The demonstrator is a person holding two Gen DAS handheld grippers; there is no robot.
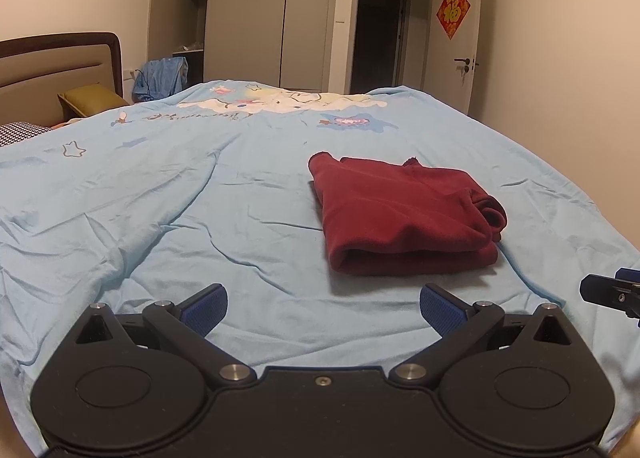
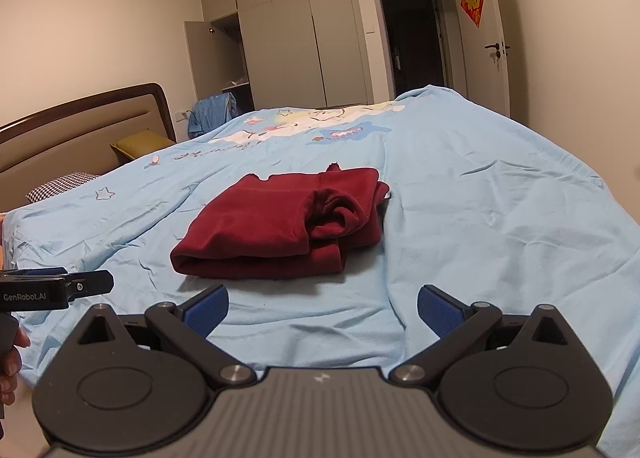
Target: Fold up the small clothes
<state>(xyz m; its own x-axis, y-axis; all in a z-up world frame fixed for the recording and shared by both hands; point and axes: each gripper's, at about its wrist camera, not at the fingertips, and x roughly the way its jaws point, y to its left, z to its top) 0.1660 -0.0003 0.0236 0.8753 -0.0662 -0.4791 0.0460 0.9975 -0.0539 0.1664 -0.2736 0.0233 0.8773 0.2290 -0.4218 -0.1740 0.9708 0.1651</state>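
A dark red fleece garment lies folded in a compact stack on the light blue bedsheet; in the right wrist view the garment sits just ahead, left of centre. My left gripper is open and empty, a short way in front of the garment's near fold. My right gripper is open and empty too, just short of the garment. The right gripper's tip shows at the right edge of the left wrist view; the left gripper shows at the left edge of the right wrist view.
The sheet is wrinkled, with a cartoon print at the far end. A headboard, an olive pillow and a checked pillow are at the left. A wardrobe and an open door stand beyond the bed.
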